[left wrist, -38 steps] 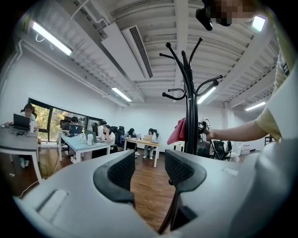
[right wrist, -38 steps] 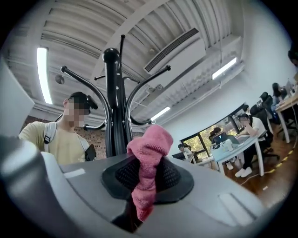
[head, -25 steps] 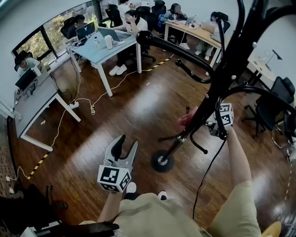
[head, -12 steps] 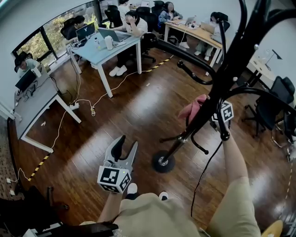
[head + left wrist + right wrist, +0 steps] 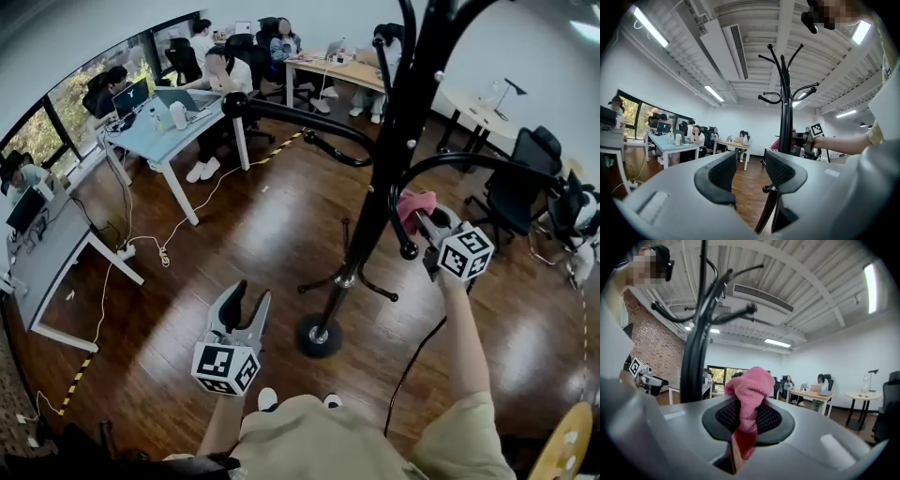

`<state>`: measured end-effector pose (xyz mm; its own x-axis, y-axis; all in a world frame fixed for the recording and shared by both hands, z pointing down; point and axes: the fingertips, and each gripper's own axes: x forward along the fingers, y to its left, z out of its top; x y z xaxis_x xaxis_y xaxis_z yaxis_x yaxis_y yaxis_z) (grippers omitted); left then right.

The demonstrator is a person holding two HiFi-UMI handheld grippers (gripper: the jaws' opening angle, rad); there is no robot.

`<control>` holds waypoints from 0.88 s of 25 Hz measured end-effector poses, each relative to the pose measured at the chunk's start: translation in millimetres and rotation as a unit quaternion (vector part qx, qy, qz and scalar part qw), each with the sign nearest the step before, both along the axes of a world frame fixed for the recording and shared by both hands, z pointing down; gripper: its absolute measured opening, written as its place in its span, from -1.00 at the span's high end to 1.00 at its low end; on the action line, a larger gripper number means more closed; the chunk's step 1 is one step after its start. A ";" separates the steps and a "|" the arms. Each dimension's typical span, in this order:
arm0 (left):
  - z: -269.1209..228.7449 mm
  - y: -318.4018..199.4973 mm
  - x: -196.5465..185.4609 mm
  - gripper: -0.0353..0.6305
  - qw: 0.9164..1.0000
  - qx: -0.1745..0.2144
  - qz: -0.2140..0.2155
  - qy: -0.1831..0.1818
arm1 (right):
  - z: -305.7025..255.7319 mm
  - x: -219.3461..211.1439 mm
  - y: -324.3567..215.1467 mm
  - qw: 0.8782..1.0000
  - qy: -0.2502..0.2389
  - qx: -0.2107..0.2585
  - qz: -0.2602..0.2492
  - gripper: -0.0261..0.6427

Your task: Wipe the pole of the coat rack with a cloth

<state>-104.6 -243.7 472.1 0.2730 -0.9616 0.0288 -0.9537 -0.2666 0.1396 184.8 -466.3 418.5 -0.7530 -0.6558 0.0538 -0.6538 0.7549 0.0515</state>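
My right tool (image 5: 427, 221) is clamped on the pink cloth (image 5: 415, 203), just beside the pole (image 5: 375, 202) at mid-height; touching or not, I can't tell. My left tool (image 5: 242, 306) hangs low, jaws apart, empty. I'd judge most of the pole is left to wipe.

open-plan office: desks (image 5: 167, 134) with laptops (image 5: 130, 97), seated people (image 5: 221, 71), swivel chairs (image 5: 517, 186), ceiling strip lights (image 5: 649, 28).

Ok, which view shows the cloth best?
Right gripper view: the pink cloth fills the centre, clamped in the right tongs. Head view shows a small pink patch beside the pole; left gripper view only a distant sliver behind it.
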 end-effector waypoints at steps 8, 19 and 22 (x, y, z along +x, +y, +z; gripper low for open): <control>-9.2 -2.9 33.2 0.35 0.998 0.010 0.063 -0.014 | -119.2 12.4 119.8 0.988 -0.025 0.148 0.016 0.77; -16.0 6.2 46.9 0.35 0.995 0.018 0.099 -0.021 | -204.6 -51.4 185.4 0.972 0.009 0.231 -0.051 0.77; -18.3 9.9 46.1 0.35 0.994 0.021 0.103 -0.020 | -218.5 -67.4 190.6 0.967 0.031 0.246 -0.053 0.77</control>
<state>-58.5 -233.7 453.8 0.4645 -0.8856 0.0041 -0.8824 -0.4624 0.0866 117.4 -275.7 200.0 -0.8231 -0.5327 -0.1966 -0.5575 0.6922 0.4583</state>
